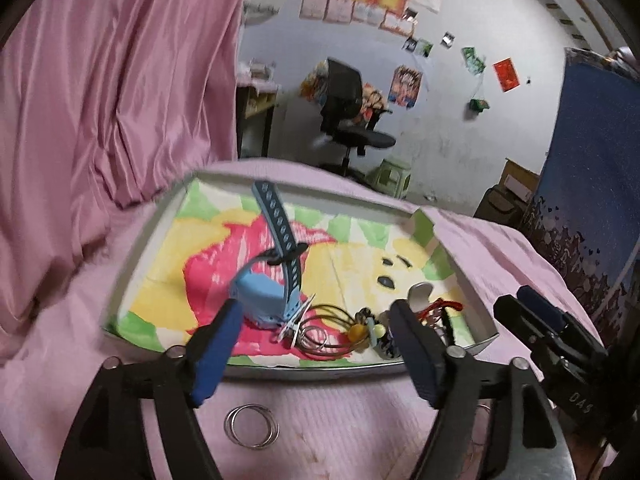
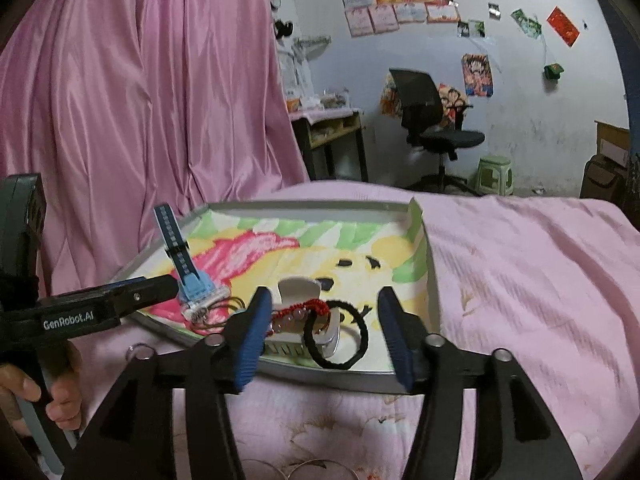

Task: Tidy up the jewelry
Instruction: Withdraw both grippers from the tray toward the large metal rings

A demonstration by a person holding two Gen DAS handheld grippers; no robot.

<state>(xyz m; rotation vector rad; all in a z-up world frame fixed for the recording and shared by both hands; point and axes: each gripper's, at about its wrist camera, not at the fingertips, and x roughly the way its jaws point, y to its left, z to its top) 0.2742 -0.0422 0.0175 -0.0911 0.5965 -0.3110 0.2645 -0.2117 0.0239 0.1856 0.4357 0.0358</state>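
A shallow tray [image 1: 132,264] lined with a colourful bear picture lies on the pink bed. In it a light blue watch [image 1: 264,296] stands with its strap up, beside thin wire rings [image 1: 320,336] and small charms [image 1: 368,326]. My left gripper [image 1: 316,316] is open just above the tray's near edge, its left finger touching the watch. In the right wrist view a white claw clip [image 2: 300,292], a red beaded bracelet [image 2: 304,310] and a black hair tie [image 2: 340,336] lie between my open right gripper's [image 2: 320,314] fingers. The watch [image 2: 196,284] shows there too.
Silver bangles [image 1: 252,426] lie on the pink bedspread [image 2: 520,280] in front of the tray. A pink curtain [image 1: 100,80] hangs at the left. An office chair [image 1: 352,120], a green stool [image 2: 496,174] and a blue panel [image 1: 592,160] stand beyond the bed.
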